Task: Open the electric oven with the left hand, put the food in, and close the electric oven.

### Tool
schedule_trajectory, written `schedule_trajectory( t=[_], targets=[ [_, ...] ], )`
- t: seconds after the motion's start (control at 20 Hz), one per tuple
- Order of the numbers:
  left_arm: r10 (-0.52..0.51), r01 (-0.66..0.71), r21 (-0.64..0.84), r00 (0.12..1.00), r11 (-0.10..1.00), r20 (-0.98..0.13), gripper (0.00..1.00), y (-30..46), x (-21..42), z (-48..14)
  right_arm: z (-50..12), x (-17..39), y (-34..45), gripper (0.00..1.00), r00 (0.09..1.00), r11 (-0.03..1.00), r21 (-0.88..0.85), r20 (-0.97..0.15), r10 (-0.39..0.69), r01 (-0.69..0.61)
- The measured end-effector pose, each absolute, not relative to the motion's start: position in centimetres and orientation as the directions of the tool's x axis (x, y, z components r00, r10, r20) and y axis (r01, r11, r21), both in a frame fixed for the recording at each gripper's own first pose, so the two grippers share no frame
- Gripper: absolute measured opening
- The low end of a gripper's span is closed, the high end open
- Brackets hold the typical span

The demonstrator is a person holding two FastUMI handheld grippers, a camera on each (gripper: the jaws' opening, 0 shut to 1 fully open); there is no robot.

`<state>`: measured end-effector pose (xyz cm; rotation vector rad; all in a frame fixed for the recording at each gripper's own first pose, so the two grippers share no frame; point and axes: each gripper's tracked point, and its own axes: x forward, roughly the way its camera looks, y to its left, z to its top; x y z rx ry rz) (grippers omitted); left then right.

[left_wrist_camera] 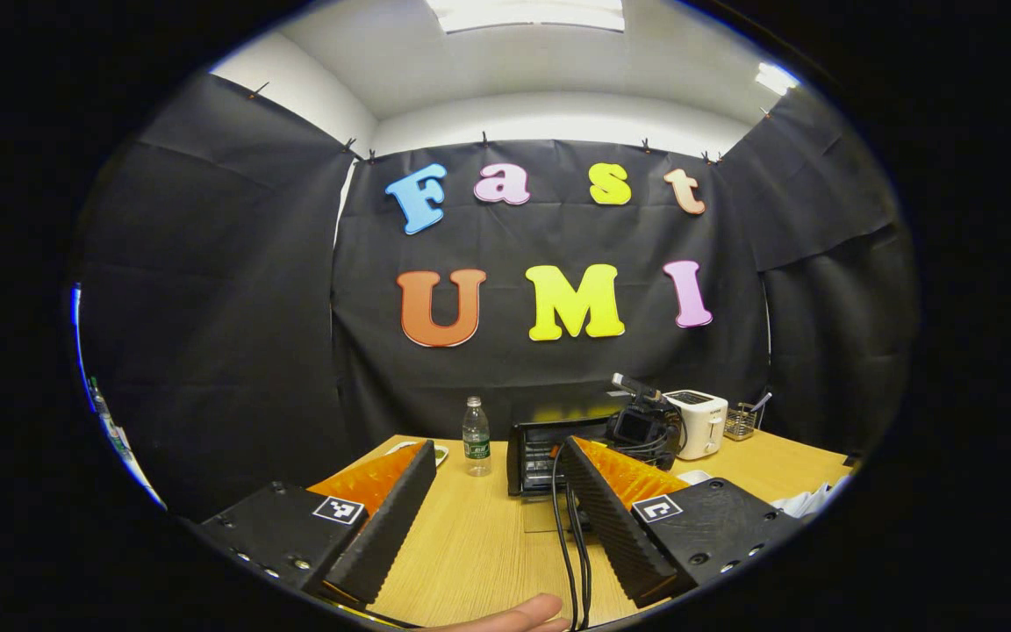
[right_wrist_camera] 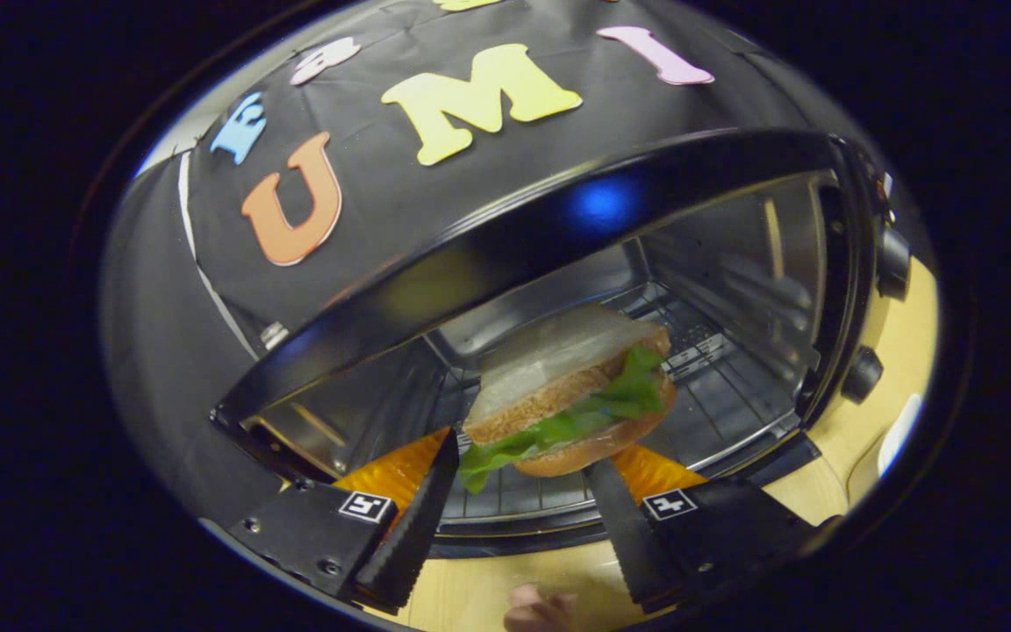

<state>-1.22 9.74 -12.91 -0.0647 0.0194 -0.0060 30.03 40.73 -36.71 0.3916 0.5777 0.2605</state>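
Observation:
The black electric oven (right_wrist_camera: 558, 219) stands open right in front of my right gripper (right_wrist_camera: 523, 461). That gripper is shut on a sandwich (right_wrist_camera: 567, 395) of brown bread, lettuce and a white top slice, held just above the wire rack (right_wrist_camera: 716, 412) inside the oven mouth. In the left gripper view the oven (left_wrist_camera: 534, 452) sits at the table's far middle, partly hidden by the right gripper (left_wrist_camera: 641, 427) and its cables. My left gripper (left_wrist_camera: 498, 448) hangs open over the wooden table (left_wrist_camera: 479, 544), well short of the oven, with nothing between its fingers.
A water bottle (left_wrist_camera: 476, 436) stands left of the oven, with a plate (left_wrist_camera: 440, 454) beside it. A white toaster (left_wrist_camera: 699, 421) and a small wire basket (left_wrist_camera: 741, 422) stand to the right. Black cables (left_wrist_camera: 571, 544) trail across the table. Two knobs (right_wrist_camera: 863, 375) line the oven's right side.

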Motion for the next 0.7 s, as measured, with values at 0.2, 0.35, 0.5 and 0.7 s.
schedule_trajectory(
  t=[0.2,0.35,0.5,0.7],
  targets=[
    [0.002,-0.004,-0.06,0.999,0.998,-0.035,0.95,10.0,-1.1,-13.3,-37.2,29.5,40.2,0.9,0.783,0.943,0.278,-0.538,0.31,-0.183],
    [0.002,-0.003,-0.054,1.0,0.999,-0.028,0.95,9.9,-1.2,-13.2,-37.2,28.6,39.8,0.91,0.743,0.953,0.212,-0.598,0.301,-0.215],
    [0.038,-0.039,-0.045,0.999,0.998,-0.023,0.95,10.1,-1.2,-12.9,-36.4,27.7,38.8,0.91,0.722,0.959,0.18,-0.631,0.283,-0.218],
    [0.016,-0.018,-0.083,0.999,0.996,-0.028,0.95,9.2,-1.2,-12.7,-34.7,25.1,38.1,0.91,0.69,0.944,0.203,-0.645,0.328,-0.26]
  ],
)
